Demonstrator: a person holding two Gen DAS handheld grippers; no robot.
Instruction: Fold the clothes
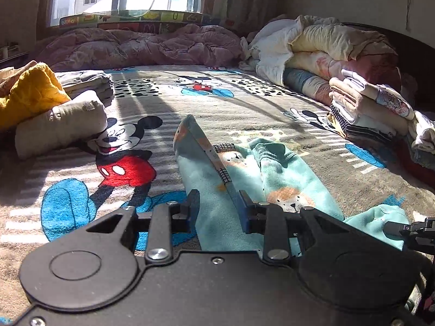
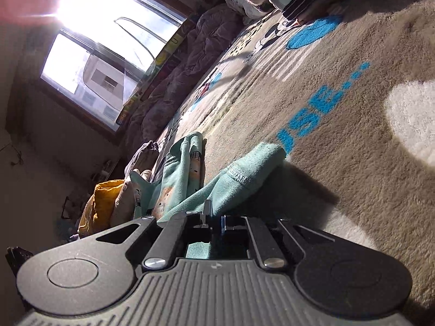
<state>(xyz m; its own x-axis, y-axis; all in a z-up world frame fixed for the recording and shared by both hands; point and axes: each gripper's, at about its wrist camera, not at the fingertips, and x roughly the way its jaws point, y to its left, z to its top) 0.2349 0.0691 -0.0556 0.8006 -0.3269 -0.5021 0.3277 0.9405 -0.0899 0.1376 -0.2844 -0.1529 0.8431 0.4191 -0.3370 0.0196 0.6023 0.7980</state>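
Note:
A mint-green child's garment (image 1: pixel 244 171) printed with orange bears lies crumpled on the Mickey Mouse blanket (image 1: pixel 122 157). My left gripper (image 1: pixel 218 203) is open, its fingers either side of a raised fold of the garment near its lower part. My right gripper (image 2: pixel 214 217) is tilted sideways and shut on the garment's ribbed cuff end (image 2: pixel 239 176), low over the blanket. The right gripper's tip also shows at the right edge of the left wrist view (image 1: pixel 416 231), at the garment's cuff (image 1: pixel 380 222).
A stack of folded clothes (image 1: pixel 372 111) stands at the right. Rolled quilts (image 1: pixel 326 51) lie behind it. A cream bundle (image 1: pixel 59 125), a yellow garment (image 1: pixel 30 92) and grey folded clothes (image 1: pixel 87 81) lie at the left. A pink duvet (image 1: pixel 141 46) lies under the window.

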